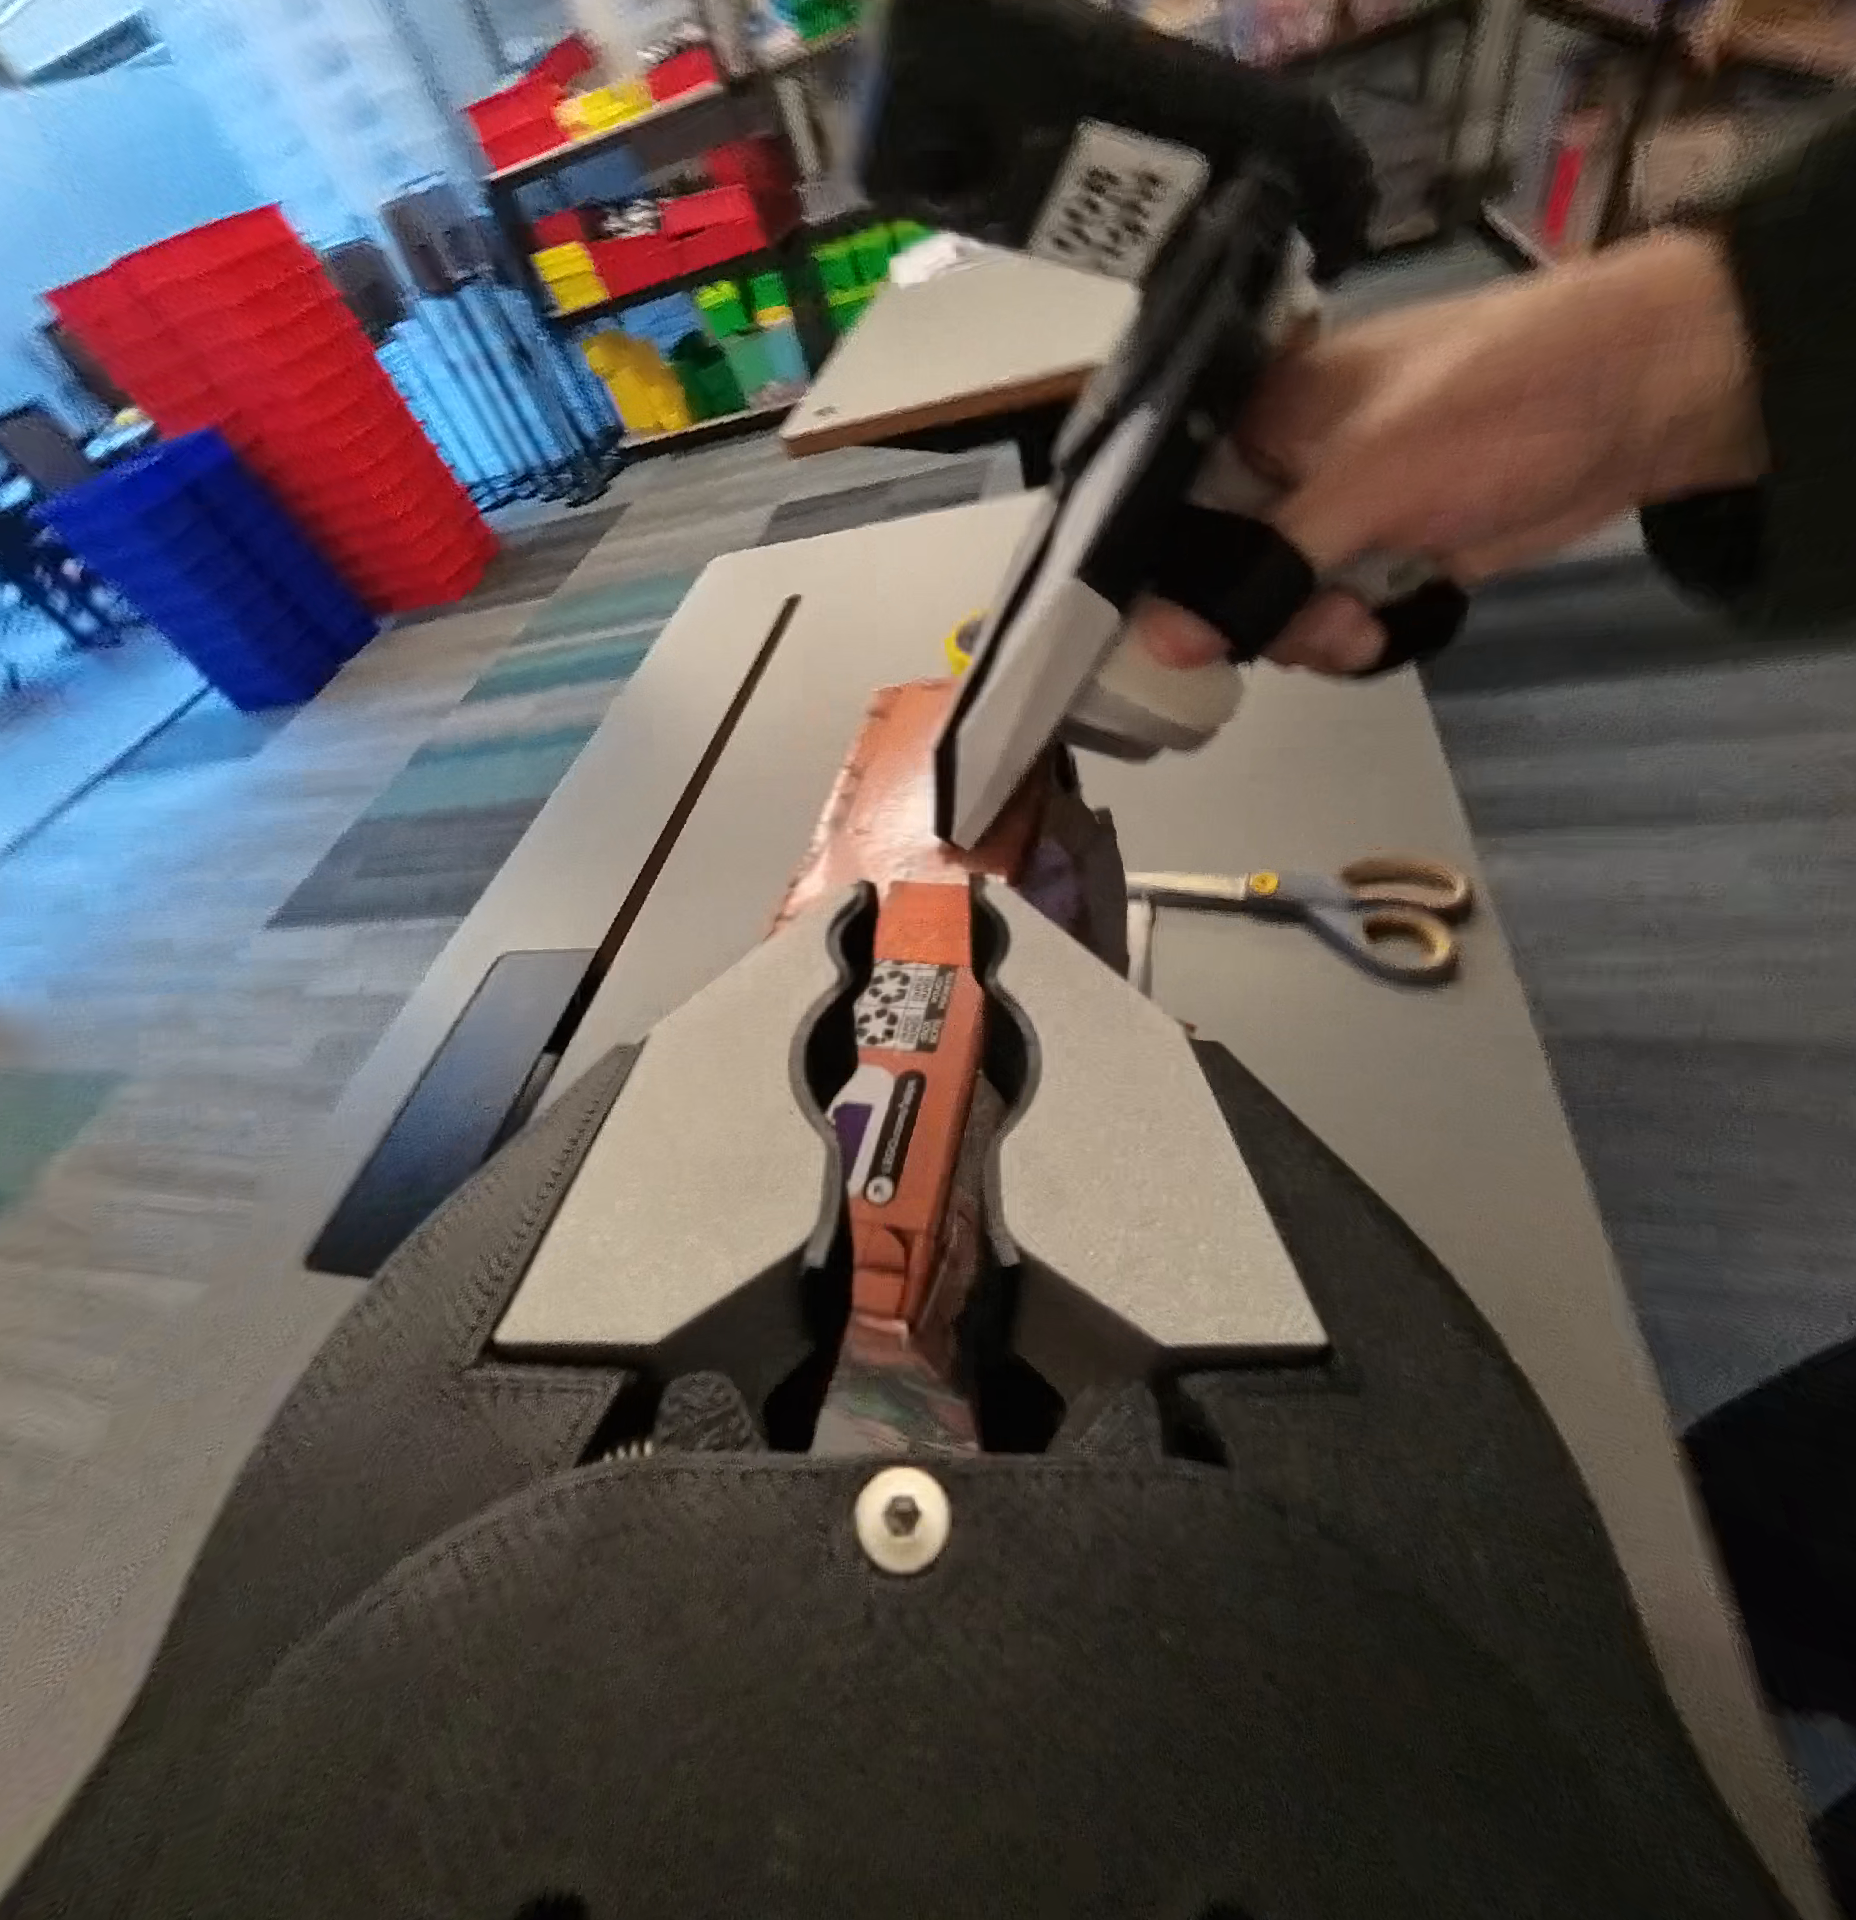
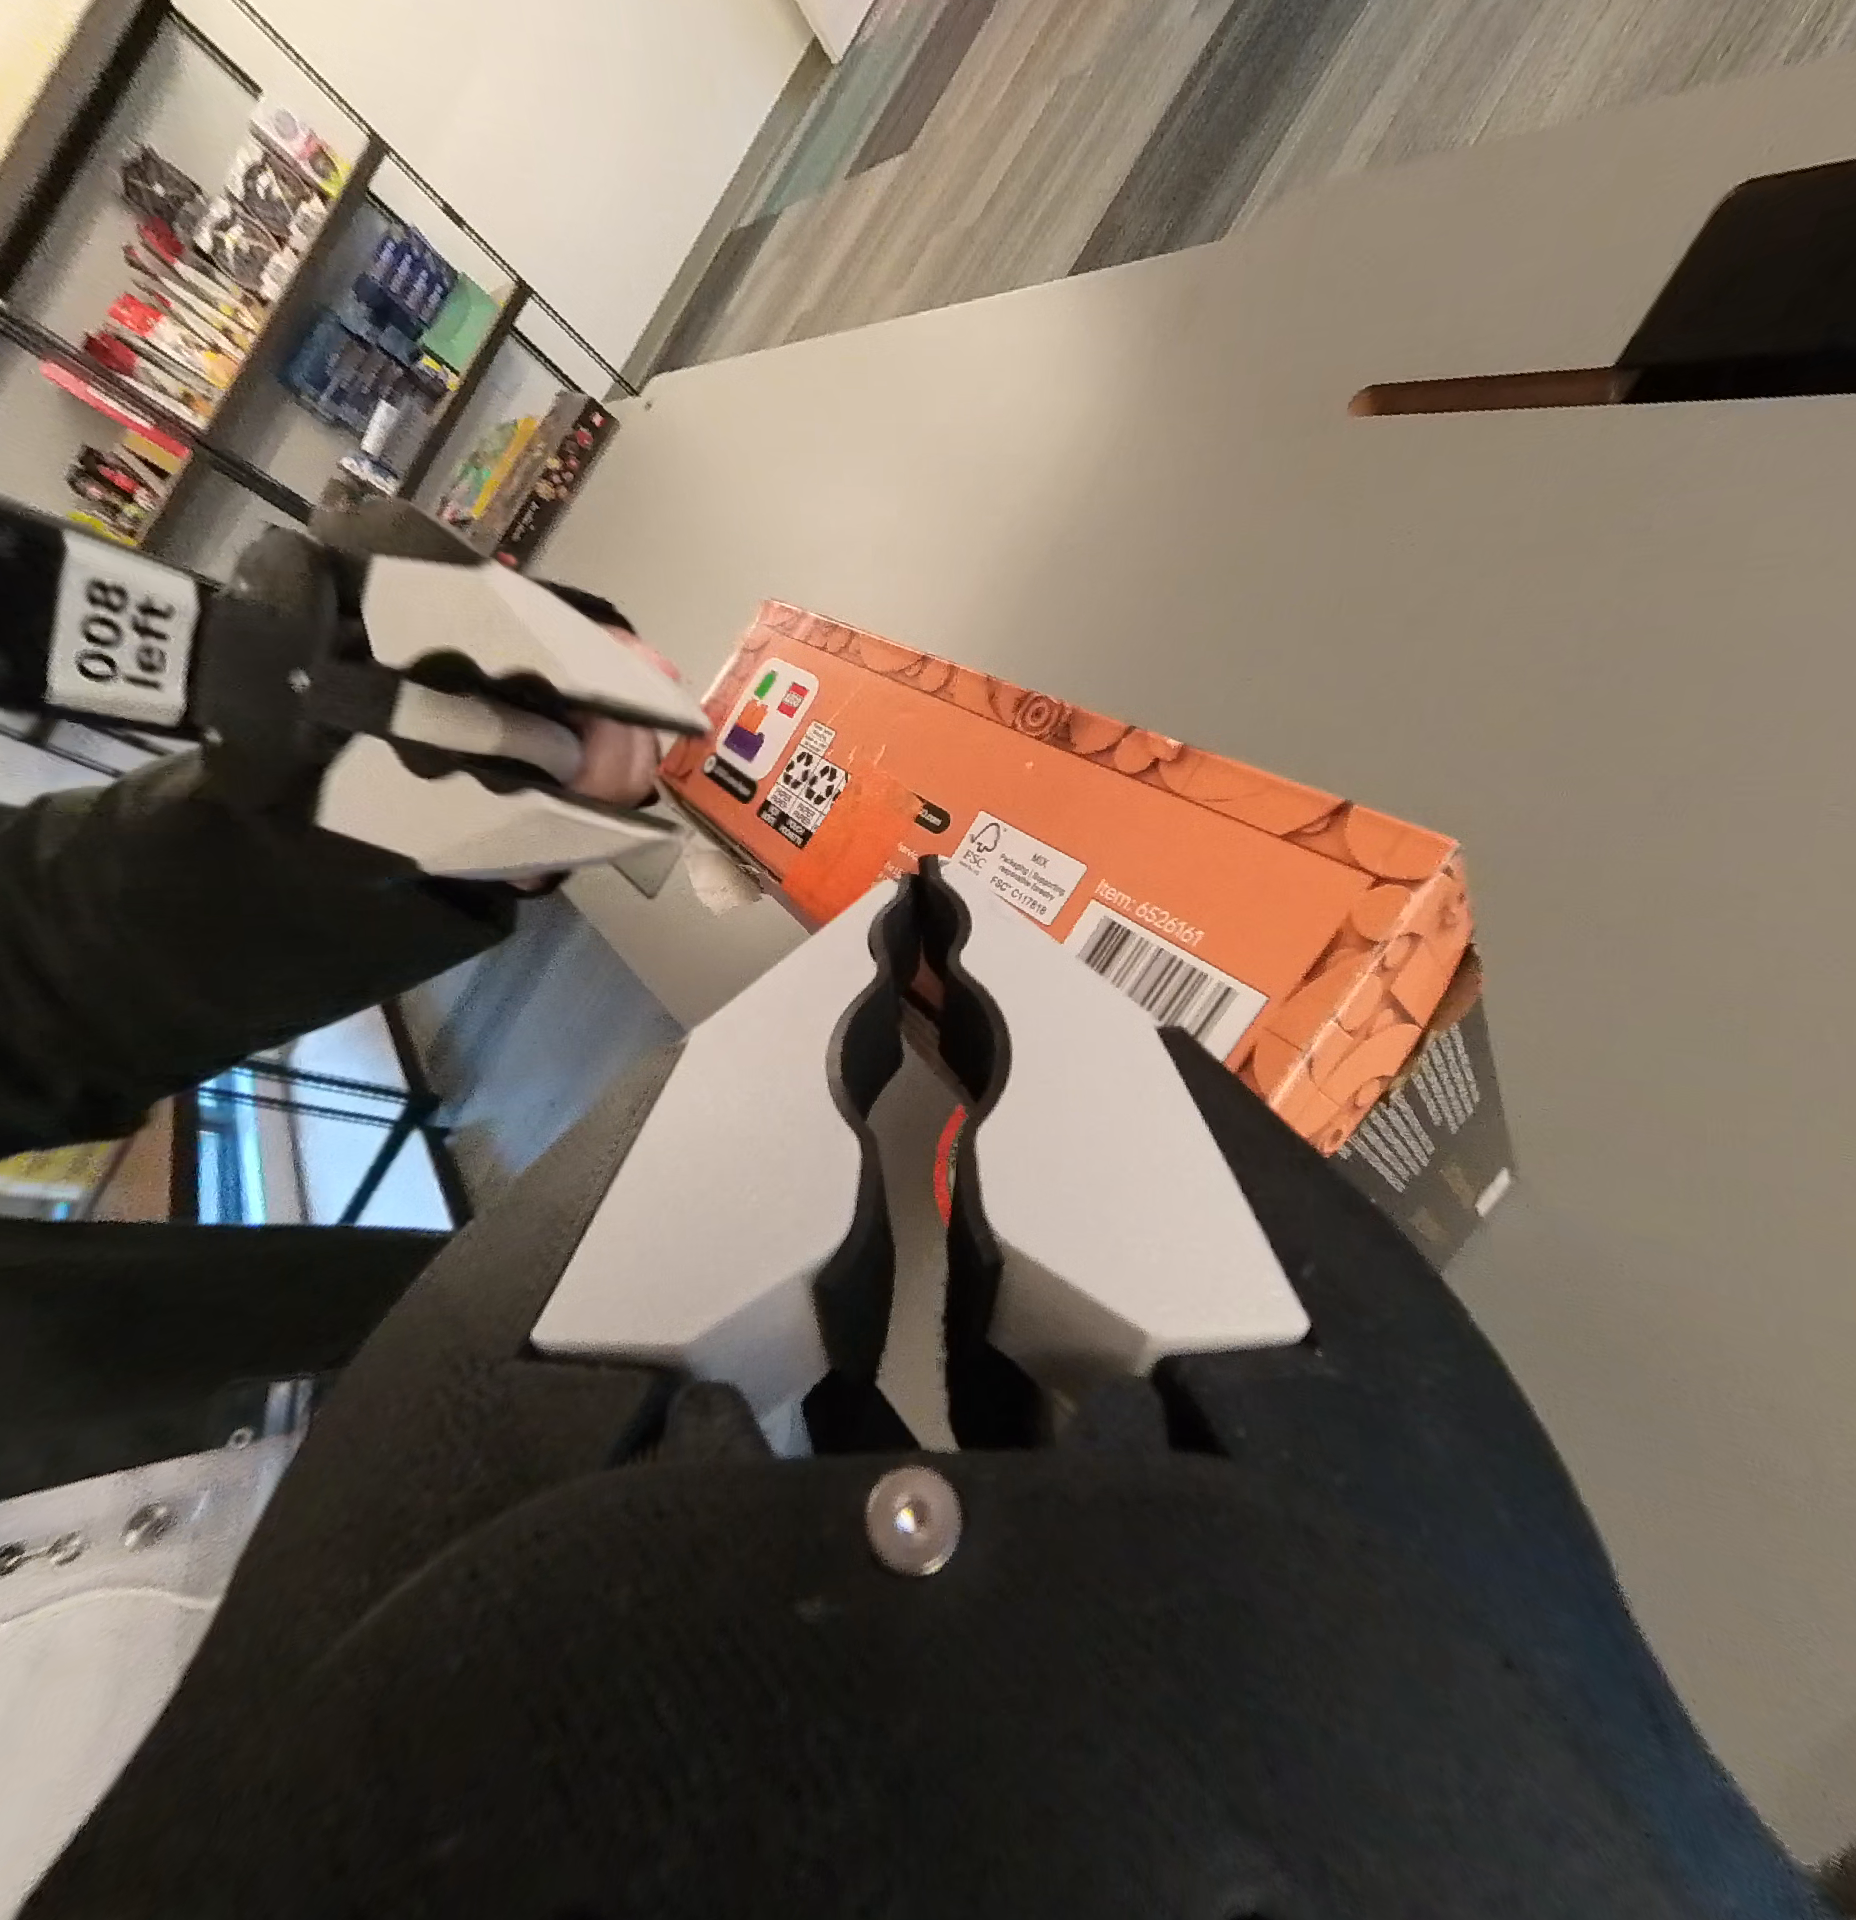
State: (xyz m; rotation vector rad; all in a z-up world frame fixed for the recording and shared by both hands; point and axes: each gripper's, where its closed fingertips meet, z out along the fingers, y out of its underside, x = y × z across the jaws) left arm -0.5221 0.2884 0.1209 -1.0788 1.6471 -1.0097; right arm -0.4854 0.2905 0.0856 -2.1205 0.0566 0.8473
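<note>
Two hand-held grippers work on one orange box [image 2: 1069, 831] lying on the grey worktop [image 2: 1319, 582]. In the left wrist view, the left hand-held gripper [image 1: 919, 925] has its fingers clamped on the narrow end of the box, which runs away toward 12 o'clock. The right hand-held gripper [image 1: 971, 821], held by a hand [image 1: 1506, 436], comes down from 1 o'clock, its tips touching the far part of the box. In the right wrist view, the right hand-held gripper [image 2: 922, 883] has its tips nearly together at the long printed side of the box; whether they pinch anything I cannot tell. Scissors [image 1: 1319, 914] lie on the worktop at 3 o'clock of the box. Stacked red bins [image 1: 280, 405] and blue bins [image 1: 207, 561] stand on the floor at 10 o'clock.
</note>
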